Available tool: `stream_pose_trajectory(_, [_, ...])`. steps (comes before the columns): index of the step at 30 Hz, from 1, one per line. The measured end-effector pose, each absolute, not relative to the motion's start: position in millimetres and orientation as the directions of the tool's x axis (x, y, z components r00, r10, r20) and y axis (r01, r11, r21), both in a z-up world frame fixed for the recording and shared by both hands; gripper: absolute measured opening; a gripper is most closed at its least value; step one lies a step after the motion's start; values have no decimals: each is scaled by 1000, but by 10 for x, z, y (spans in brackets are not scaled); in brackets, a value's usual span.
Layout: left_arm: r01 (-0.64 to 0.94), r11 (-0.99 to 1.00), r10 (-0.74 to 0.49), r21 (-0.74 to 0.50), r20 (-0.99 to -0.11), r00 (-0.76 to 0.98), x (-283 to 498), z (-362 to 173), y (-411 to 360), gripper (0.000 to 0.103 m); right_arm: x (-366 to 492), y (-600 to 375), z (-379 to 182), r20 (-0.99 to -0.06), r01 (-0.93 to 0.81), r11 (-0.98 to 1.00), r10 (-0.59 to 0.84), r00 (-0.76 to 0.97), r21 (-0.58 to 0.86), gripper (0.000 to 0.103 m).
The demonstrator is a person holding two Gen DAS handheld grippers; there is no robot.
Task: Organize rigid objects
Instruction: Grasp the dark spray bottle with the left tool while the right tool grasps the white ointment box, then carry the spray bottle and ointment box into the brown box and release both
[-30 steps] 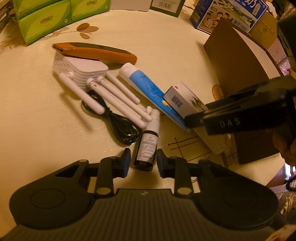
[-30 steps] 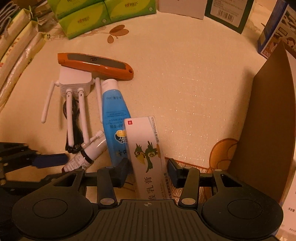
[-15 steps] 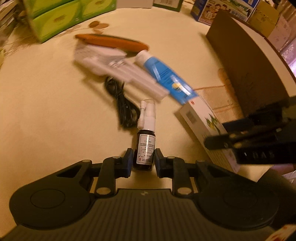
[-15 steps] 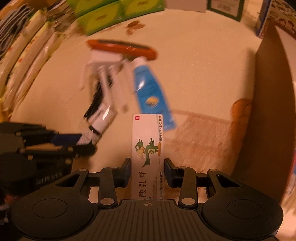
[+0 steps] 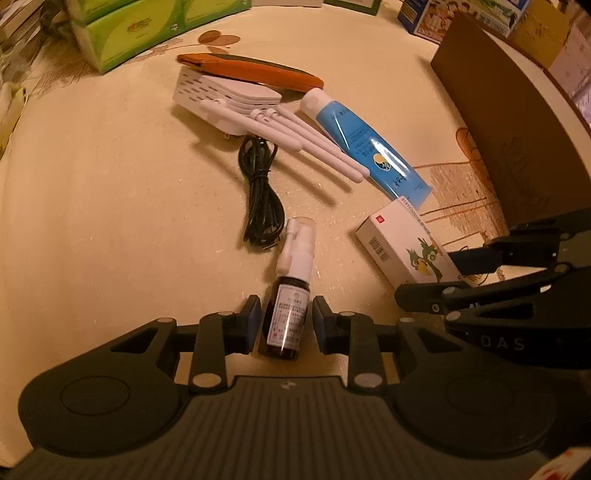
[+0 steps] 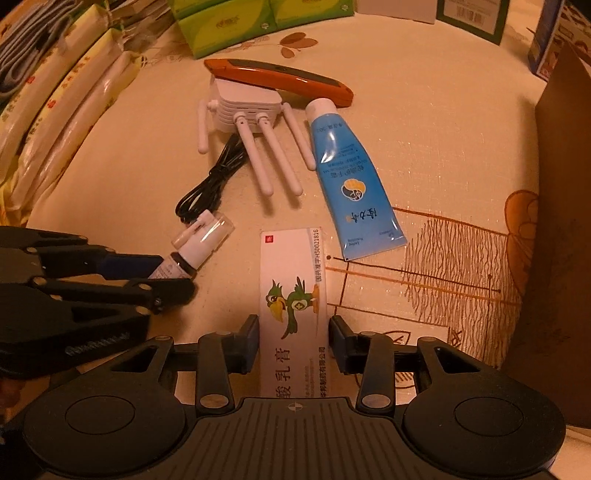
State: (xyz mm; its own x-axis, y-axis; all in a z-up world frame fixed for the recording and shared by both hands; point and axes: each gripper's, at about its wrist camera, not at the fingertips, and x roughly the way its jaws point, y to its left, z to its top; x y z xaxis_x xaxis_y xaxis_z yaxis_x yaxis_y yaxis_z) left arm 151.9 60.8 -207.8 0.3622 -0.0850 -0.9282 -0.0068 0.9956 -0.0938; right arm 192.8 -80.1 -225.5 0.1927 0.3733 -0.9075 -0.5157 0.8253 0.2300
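Observation:
A small dark spray bottle (image 5: 286, 314) with a white nozzle lies between the fingers of my left gripper (image 5: 283, 325); gaps show on both sides, so the jaws are open. It also shows in the right wrist view (image 6: 195, 245). My right gripper (image 6: 293, 341) straddles a white medicine box (image 6: 291, 306) with a green parrot print; small gaps show beside the box. The box appears in the left wrist view (image 5: 406, 247). A blue tube (image 6: 351, 177), a white router (image 6: 245, 103) with antennas, an orange utility knife (image 6: 277, 79) and a black cable (image 6: 210, 181) lie beyond.
A brown cardboard box (image 6: 561, 229) stands at the right. Green tissue boxes (image 6: 225, 22) and other cartons line the back of the table. Wrapped packs (image 6: 55, 103) lie along the left edge.
Both grippers have opened slightly: the spray bottle and the medicine box, gripped half a second ago, now rest on the table between loosened fingers. The cameras have steadied.

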Motion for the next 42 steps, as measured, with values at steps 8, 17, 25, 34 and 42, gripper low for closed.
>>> stream_pose_trajectory(8, [15,998,-58,-57,-928,368,1525,-2082,566,21,1889,-742,-2242,-901,-543,813,376,218,209,35])
stream_pose_trajectory(17, [8,996,-85,-90,-910,406,1425,-1808,535,19,1792,-900,-1960,-881,-520,814,419,220,258,35])
stream_pose_trajectory(25, [25,992,-122,-127,-860,495,1392,-1331,419,19,1749,-1209,-1514,-840,-459,829,471,267,319,35])
stream_pose_trajectory(34, [97,985,-174,-145,-787,591,1473,-798,66,19,1773,-1685,-1056,-808,-370,867,466,361,335,35])
stream_pose_trajectory(42, [212,963,-266,-168,-733,626,1621,-533,-497,19,1818,-2361,-758,-784,-236,912,409,468,335,35])
